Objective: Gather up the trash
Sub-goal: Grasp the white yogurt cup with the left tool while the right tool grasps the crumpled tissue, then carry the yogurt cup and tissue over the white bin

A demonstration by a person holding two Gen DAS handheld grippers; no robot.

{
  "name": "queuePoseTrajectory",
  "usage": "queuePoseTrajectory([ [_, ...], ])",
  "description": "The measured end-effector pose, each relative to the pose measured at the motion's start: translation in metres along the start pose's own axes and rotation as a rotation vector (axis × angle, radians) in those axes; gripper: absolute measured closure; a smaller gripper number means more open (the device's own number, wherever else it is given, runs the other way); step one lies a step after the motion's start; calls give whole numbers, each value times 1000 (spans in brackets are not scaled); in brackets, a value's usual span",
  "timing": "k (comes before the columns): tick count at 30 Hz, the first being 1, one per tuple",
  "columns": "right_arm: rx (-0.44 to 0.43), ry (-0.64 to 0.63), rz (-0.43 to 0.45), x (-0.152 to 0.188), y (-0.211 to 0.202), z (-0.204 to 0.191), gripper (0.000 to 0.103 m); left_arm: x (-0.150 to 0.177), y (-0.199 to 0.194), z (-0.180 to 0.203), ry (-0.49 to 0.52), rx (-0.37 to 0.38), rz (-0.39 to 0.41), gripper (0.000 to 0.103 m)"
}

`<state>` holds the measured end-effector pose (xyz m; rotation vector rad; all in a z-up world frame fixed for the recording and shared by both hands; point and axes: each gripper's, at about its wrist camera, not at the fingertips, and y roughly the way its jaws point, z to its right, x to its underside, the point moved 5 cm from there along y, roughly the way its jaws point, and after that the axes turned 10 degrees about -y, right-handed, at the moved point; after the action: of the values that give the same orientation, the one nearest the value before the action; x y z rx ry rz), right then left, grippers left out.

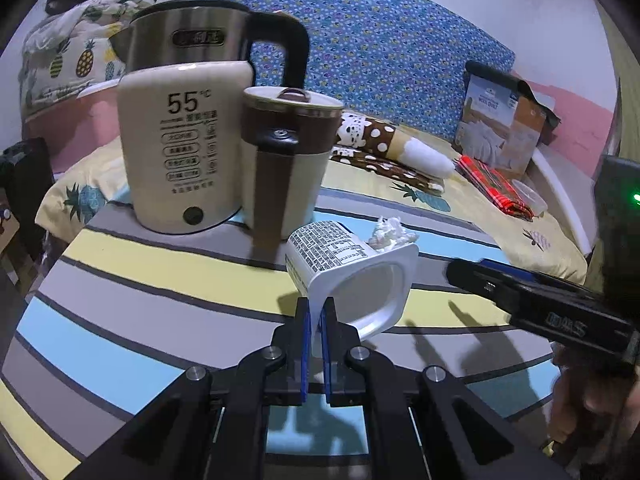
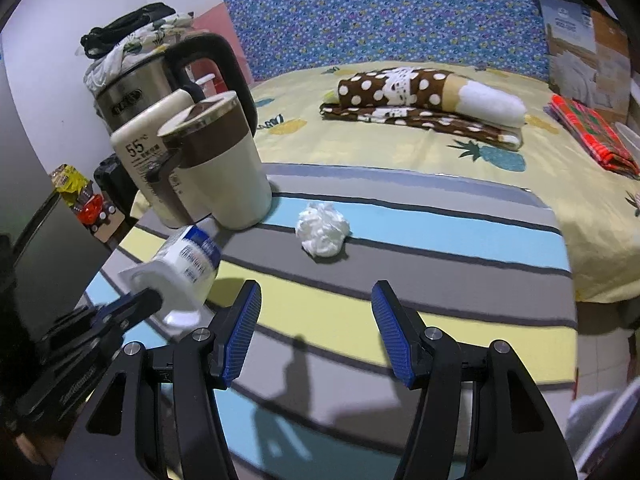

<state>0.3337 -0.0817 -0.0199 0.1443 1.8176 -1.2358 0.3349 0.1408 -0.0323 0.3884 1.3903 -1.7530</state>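
Pinched thin rim of empty yogurt cup (image 1: 344, 276) in left gripper (image 1: 316, 312), cup tipped just off striped tablecloth (image 1: 160, 280). Looked light, thin-walled, easily crushed; rim seemed the sound hold. Further right, crumpled tissue (image 2: 323, 235) lay on blue stripe: soft, weightless, best squeezed whole. Hovered right gripper (image 2: 316, 330) spread wide, empty, short of it. Bed (image 2: 400, 152) behind.

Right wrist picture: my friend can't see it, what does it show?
The right tongs hang open above a striped tablecloth, pointing toward a crumpled white tissue ball. At left, the left tongs pinch the rim of a white plastic yogurt cup. A cream and brown lidded mug stands behind.
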Motion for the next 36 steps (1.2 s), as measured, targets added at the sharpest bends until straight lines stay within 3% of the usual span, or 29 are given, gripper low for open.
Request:
queuePoseTrajectory([
  [12,7,23,-61,-24,64,8,44,-4,-2,-15,-37,-1,1,98],
  [15,8,28,-79,-23,73,7,67,-2,-1,-14,-31,0,-8,98],
  [19,10,35,-58,-20,60,4,75,-2,0,-11,-21,-1,-8,98],
  [36,-25,78,40,31,-44,-2,76,23,-19,5,42,-12,-26,98],
])
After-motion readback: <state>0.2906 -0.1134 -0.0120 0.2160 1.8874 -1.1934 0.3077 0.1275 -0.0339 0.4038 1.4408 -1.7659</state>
